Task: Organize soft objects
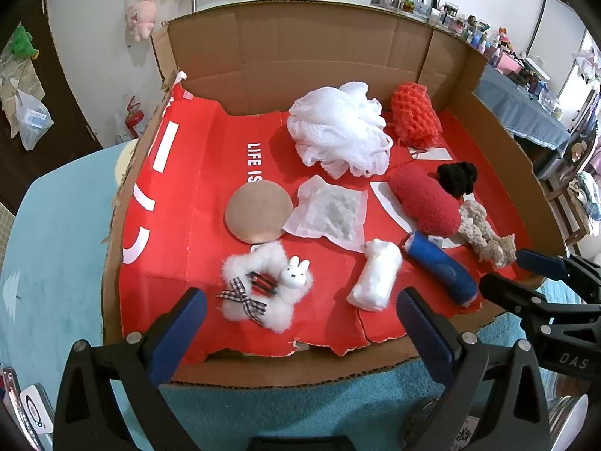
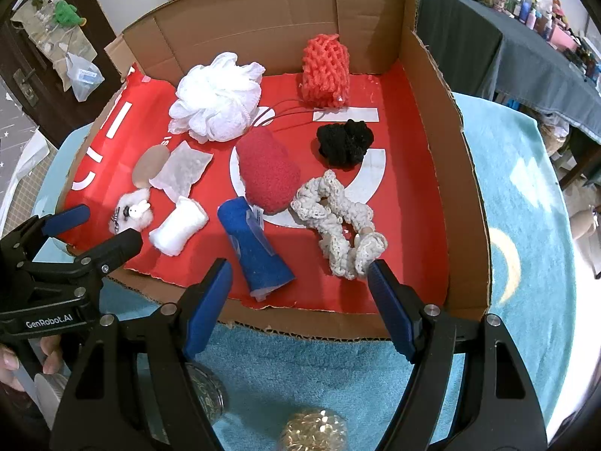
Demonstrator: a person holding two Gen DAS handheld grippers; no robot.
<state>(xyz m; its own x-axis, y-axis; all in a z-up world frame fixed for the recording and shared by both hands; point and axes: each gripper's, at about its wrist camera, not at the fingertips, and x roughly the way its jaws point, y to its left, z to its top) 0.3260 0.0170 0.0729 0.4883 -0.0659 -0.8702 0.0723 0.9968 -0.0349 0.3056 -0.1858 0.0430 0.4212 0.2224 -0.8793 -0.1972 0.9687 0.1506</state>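
Cardboard walls (image 2: pixel 432 120) ring a shallow box lined with red paper (image 1: pixel 180 248), set on a teal rug (image 2: pixel 526 195). Inside lie soft things: a white mesh pouf (image 1: pixel 338 127) and orange net sponge (image 1: pixel 413 116) at the far side, a fuzzy red pad (image 2: pixel 268 173), black scrunchie (image 2: pixel 343 143), cream crochet scrunchie (image 2: pixel 338 221), blue roll (image 2: pixel 259 251), cotton wad (image 1: pixel 375 278), a round tan puff (image 1: pixel 259 212), what may be a gauze sachet (image 1: pixel 330 212), and a fluffy bunny clip (image 1: pixel 263 289). Left gripper (image 1: pixel 300 300) and right gripper (image 2: pixel 300 270) hover at the near edge, jaws wide, holding nothing.
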